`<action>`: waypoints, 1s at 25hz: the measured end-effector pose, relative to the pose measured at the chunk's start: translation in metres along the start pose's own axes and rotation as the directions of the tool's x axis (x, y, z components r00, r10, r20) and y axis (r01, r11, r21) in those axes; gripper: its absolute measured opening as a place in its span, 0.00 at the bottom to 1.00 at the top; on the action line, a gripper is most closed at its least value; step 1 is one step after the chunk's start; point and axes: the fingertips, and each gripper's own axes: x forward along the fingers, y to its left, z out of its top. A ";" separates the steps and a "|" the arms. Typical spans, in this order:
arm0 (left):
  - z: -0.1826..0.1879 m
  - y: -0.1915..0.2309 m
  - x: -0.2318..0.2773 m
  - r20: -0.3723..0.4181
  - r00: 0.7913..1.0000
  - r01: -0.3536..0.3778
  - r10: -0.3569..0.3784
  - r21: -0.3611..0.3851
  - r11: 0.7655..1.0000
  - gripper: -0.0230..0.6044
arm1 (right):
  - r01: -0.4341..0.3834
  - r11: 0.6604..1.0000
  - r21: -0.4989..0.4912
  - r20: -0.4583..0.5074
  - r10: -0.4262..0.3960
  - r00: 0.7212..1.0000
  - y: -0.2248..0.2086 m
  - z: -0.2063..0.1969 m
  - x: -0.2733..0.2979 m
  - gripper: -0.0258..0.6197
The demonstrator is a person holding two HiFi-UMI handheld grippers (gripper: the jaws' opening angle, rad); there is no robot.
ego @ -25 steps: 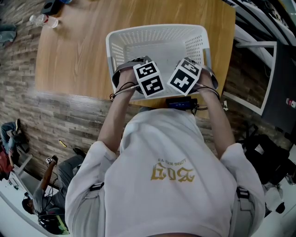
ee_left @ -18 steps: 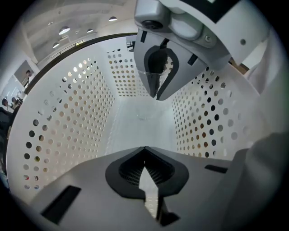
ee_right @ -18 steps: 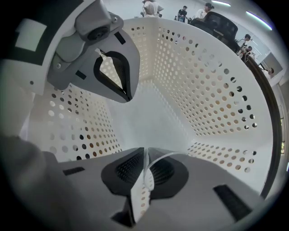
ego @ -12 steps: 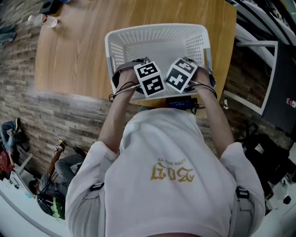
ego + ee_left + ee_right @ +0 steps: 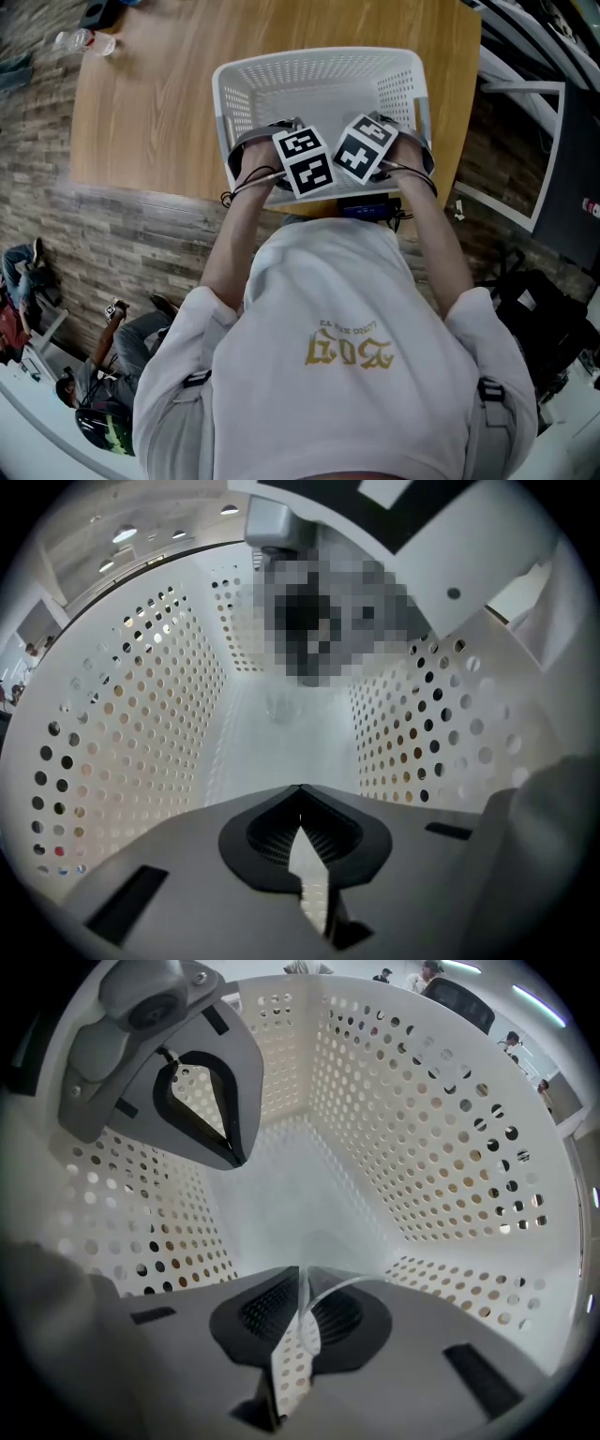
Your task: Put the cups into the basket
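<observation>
My right hand-held gripper (image 5: 300,1277) pinches the thin rim of a clear plastic cup (image 5: 326,1252) inside the white perforated basket (image 5: 281,70) on the wood worktop (image 5: 141,112). My left hand-held gripper (image 5: 300,794) is pressed together, empty. A second clear cup (image 5: 279,705), faint, sits at 12 o'clock on the basket floor.

In the head view we find jaws of left gripper (image 5: 300,797) and right gripper (image 5: 302,1279) hidden under marker cubes (image 5: 302,161), clear cup (image 5: 330,1288) mostly masked by right jaws
</observation>
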 end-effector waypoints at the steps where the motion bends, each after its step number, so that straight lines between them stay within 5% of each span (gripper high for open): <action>1: -0.001 0.000 0.001 -0.005 1.000 -0.002 0.002 0.001 1.000 0.05 | 0.004 1.000 -0.003 0.003 -0.004 1.000 -0.001 0.000 0.001 0.09; 15: -0.004 -0.001 0.002 -0.018 1.000 -0.002 0.002 0.004 1.000 0.05 | -0.018 0.999 -0.048 -0.003 0.018 1.000 0.004 0.001 0.004 0.09; 25: 0.002 0.010 -0.014 0.023 0.999 -0.024 0.025 -0.063 0.998 0.05 | -0.052 0.997 -0.051 0.044 0.054 0.998 0.007 0.007 -0.004 0.10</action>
